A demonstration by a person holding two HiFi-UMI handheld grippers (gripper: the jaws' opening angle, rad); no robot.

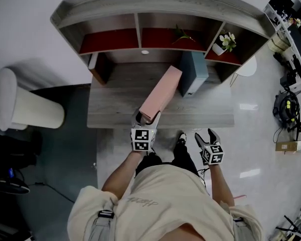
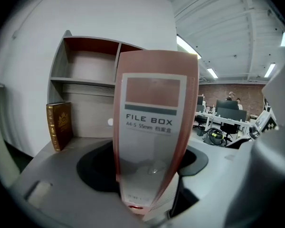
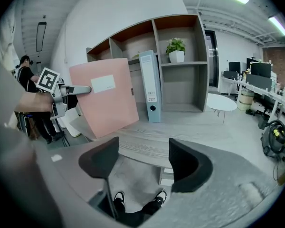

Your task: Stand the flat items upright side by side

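Basically, L gripper (image 1: 146, 117) is clamped on the spine end of the pink box (image 1: 161, 93), label facing its camera. That grip lets the box be swung & steered w/o covering the broad faces, which prob. need to stay free to slide in beside the blue binder (image 1: 193, 74). Box sits over the desk (image 1: 110, 109) front-centre, near end at the front edge, far end close to the binder but not against it. It's on edge, not flat, but tilted: in the R gripper view its top leans toward the L gripper side and its bottom edge slopes. Can't tell if the far lower corner touches the desk. Long axis runs from the gripper diagonally away & right, toward the binder; spine points back at the person. R gripper (image 1: 206, 137) hangs just off the desk front, jaws wide, nothing btwn them, likely kept free to steady the box. Binder & book (image 1: 101, 68) stand upright at the back, well apart.
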